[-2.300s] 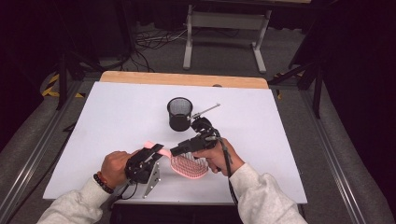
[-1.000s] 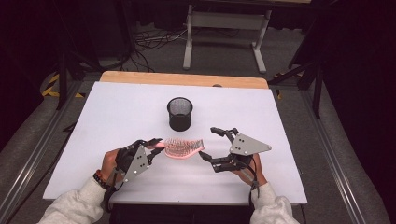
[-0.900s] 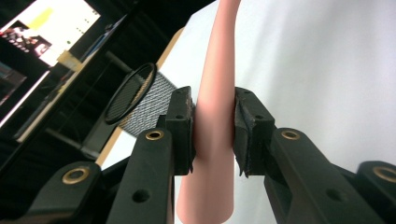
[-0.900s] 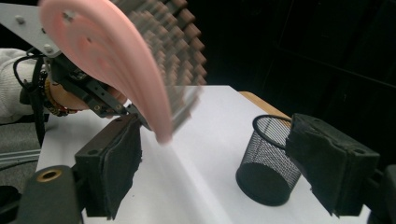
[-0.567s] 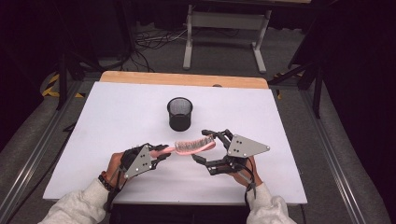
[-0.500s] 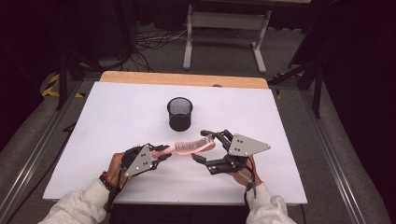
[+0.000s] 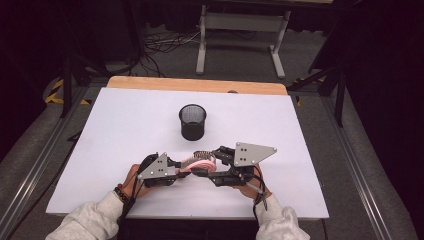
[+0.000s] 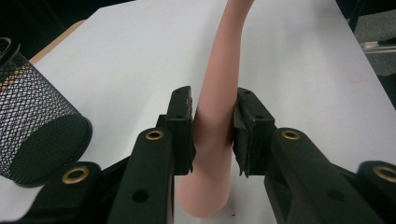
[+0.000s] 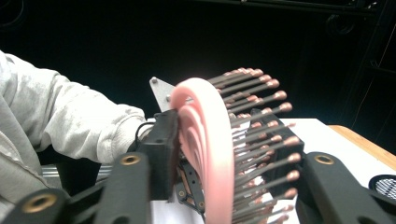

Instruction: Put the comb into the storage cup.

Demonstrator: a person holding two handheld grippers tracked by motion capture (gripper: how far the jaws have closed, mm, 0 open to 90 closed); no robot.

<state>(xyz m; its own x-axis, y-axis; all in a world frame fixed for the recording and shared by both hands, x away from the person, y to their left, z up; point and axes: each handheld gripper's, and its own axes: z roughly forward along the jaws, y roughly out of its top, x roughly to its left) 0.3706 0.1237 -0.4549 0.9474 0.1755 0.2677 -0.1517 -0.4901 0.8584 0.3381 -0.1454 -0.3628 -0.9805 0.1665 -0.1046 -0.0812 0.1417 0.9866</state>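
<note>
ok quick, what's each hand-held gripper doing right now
Left hand-held gripper: closed on the pink hairbrush, at its handle.
Right hand-held gripper: around the brush head, one jaw at its back, one against the bristles; full closure cannot be told.

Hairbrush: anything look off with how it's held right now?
Nothing damaged. The pink hairbrush hangs off the table between both grippers: left gripper clamps its handle, right gripper brackets the head, one jaw against the bristles.

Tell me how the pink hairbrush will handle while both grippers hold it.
The pink hairbrush probably stays stiff: its handle spans unbent from the left gripper. The bristles look springy, so the right gripper, closing across pad and pins, may grip loosely. The smooth handle could slip or twist.
</note>
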